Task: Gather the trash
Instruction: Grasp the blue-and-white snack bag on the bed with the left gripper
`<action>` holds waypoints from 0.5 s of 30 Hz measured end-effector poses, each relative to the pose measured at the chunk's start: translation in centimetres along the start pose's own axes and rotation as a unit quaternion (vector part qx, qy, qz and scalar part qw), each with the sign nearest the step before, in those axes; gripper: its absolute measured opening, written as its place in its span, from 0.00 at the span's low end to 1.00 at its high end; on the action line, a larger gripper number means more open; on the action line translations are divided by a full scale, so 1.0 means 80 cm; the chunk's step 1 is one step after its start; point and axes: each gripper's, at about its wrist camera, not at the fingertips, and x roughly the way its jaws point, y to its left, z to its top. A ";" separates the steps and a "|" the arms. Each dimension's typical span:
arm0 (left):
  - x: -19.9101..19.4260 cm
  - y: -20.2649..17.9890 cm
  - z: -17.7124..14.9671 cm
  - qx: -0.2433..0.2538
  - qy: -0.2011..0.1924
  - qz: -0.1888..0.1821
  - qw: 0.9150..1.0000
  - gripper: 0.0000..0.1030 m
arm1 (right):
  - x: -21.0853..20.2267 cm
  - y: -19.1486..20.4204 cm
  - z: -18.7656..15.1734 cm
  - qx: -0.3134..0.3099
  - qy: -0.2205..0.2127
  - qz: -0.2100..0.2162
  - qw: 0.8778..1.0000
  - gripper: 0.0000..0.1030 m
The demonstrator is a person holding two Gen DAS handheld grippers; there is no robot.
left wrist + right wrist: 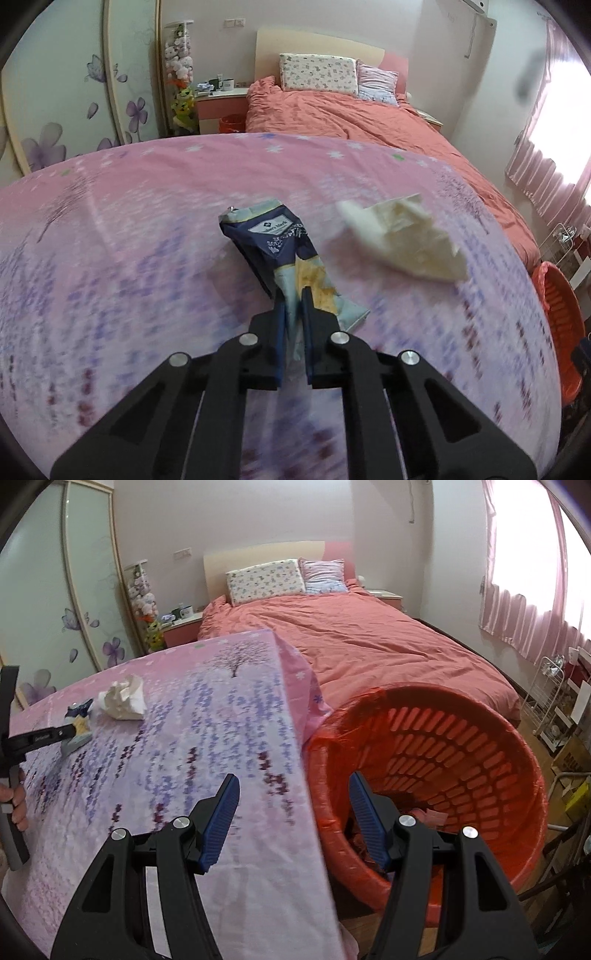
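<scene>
1. The left gripper is clamping the near end of the snack wrapper, its jaws pinched narrow on the foil. The wrapper is lying on the pink floral cloth, its long axis running from the jaws toward 11 o'clock in the left wrist view.
2. The crumpled tissue is sitting free on the cloth, at about 1 o'clock from the left gripper, near the wrapper's right side.
3. The red basket is waiting off the cloth's right edge, at 3 o'clock from the wrapper in the right wrist view, so the carry looks rightward.
4. The right gripper is hovering with jaws wide and empty over the cloth's edge and the basket rim, nearer the basket; the left is nearer the trash.
</scene>
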 end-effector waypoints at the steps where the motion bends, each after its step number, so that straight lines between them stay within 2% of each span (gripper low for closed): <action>1: -0.005 0.008 -0.005 0.000 0.000 0.002 1.000 0.10 | 0.000 0.004 0.000 -0.002 0.001 0.003 1.000 0.60; 3: -0.016 0.027 -0.012 -0.004 -0.001 0.009 1.000 0.18 | 0.001 0.018 0.000 -0.011 0.002 0.009 1.000 0.60; 4: -0.022 0.033 -0.014 -0.009 -0.005 0.011 1.000 0.26 | 0.002 0.023 -0.001 -0.015 0.003 0.011 1.000 0.60; 5: -0.029 0.038 -0.013 -0.018 -0.013 0.011 1.000 0.41 | 0.003 0.028 -0.001 -0.018 0.005 0.013 1.000 0.60; 7: -0.040 0.042 -0.011 -0.031 -0.028 0.010 0.999 0.61 | 0.005 0.039 -0.001 -0.025 0.007 0.017 1.000 0.60; 8: -0.044 0.041 -0.006 -0.039 -0.039 0.010 0.998 0.67 | 0.006 0.043 -0.002 -0.027 0.008 0.018 0.999 0.60; 10: -0.041 0.035 0.002 -0.039 -0.039 0.015 0.998 0.68 | 0.007 0.050 -0.002 -0.030 0.010 0.021 0.999 0.60; 13: -0.012 0.019 0.015 -0.022 -0.012 0.051 0.998 0.68 | 0.008 0.057 -0.002 -0.033 0.012 0.024 0.999 0.60; 15: 0.010 0.013 0.018 -0.016 0.007 0.079 0.997 0.64 | 0.008 0.061 -0.002 -0.033 0.013 0.026 0.999 0.60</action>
